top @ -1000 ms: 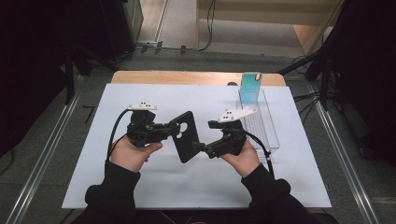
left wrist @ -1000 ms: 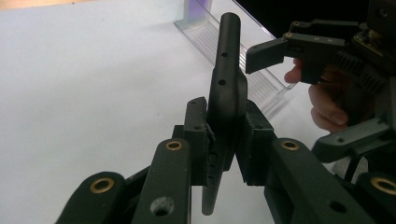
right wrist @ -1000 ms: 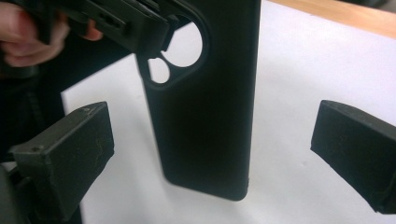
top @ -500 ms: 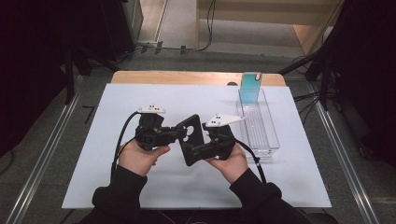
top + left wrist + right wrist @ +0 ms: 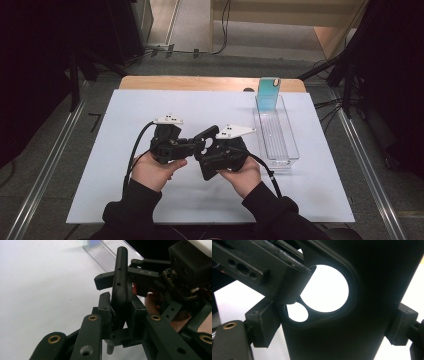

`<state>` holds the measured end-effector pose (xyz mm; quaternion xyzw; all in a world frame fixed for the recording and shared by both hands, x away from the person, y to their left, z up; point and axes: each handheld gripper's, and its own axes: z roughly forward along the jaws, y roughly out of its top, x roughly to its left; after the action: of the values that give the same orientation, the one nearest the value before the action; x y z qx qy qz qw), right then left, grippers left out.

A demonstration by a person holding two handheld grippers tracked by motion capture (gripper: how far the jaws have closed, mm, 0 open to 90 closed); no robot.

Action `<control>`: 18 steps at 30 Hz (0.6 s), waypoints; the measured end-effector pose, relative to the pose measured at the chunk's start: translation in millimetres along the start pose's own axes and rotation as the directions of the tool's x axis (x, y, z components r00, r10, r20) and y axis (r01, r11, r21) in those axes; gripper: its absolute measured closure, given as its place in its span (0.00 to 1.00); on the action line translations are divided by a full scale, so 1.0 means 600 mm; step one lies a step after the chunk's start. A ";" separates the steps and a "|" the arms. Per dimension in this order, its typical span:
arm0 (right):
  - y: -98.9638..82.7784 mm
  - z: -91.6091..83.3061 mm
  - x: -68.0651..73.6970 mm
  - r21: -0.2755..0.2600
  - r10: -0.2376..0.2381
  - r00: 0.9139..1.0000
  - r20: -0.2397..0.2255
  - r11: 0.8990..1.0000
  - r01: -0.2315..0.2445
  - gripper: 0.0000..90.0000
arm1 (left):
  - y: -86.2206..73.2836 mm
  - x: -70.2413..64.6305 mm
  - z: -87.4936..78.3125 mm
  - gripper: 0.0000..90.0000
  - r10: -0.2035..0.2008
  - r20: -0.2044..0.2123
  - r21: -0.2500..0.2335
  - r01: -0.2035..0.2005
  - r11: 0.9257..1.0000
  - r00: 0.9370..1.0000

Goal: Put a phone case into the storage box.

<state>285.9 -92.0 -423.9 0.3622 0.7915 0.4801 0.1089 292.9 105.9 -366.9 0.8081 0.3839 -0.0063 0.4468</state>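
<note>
Case: black phone case [image 5: 207, 150] held above the white mat [image 5: 120, 125], between 2 grippers.
Left gripper [image 5: 192, 146]: jaws clamped on its edge.
Right gripper [image 5: 212, 160]: jaws seemingly pinch its 2 sides.
Advice: keep both grips firm, avoid twisting; tray [image 5: 287, 150] and teal case [image 5: 267, 95] stand near.
Change: hands closer together, case more tilted.

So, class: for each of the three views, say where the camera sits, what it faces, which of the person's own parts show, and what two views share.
High view: above the person's side, looking forward and down on the table; both hands and sleeves.
Left gripper view: on the left gripper, looking along its jaws at the case edge-on; a bit of hand.
Right gripper view: on the right gripper, close against the case's camera cutout.
Shared: case, tray.
</note>
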 end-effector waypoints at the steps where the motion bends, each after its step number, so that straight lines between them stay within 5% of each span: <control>1: 0.000 0.000 0.000 0.001 -0.006 1.000 0.005 1.000 0.006 0.15 | 0.001 0.001 -0.002 0.79 -0.003 0.011 -0.006 0.003 1.000 1.000; 3: 0.001 -0.001 -0.002 0.000 -0.005 1.000 0.001 1.000 0.005 0.15 | 0.005 0.002 -0.007 0.66 -0.023 0.025 -0.007 0.023 1.000 0.999; 9: 0.001 -0.005 -0.019 0.011 0.013 1.000 0.012 1.000 -0.013 0.15 | 0.011 0.003 -0.026 0.52 -0.021 0.043 -0.011 0.021 1.000 0.999; 12: 0.003 -0.015 -0.034 0.003 0.031 0.999 0.020 1.000 -0.031 0.15 | 0.009 0.003 -0.031 0.44 0.034 0.050 -0.019 -0.033 0.999 0.998; 15: 0.010 -0.029 -0.047 -0.009 0.044 0.999 0.024 0.999 -0.044 0.15 | 0.005 0.008 -0.029 0.39 0.068 0.113 -0.008 -0.068 0.998 0.991; 18: 0.015 -0.042 -0.062 -0.008 0.041 0.999 0.017 0.999 -0.040 0.15 | -0.001 0.008 -0.027 0.38 0.111 0.110 -0.004 -0.111 0.994 0.988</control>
<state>303.6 -131.8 -410.0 0.3817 0.7813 0.4821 0.1071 290.5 120.9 -359.2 0.8270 0.3130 -0.0264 0.4662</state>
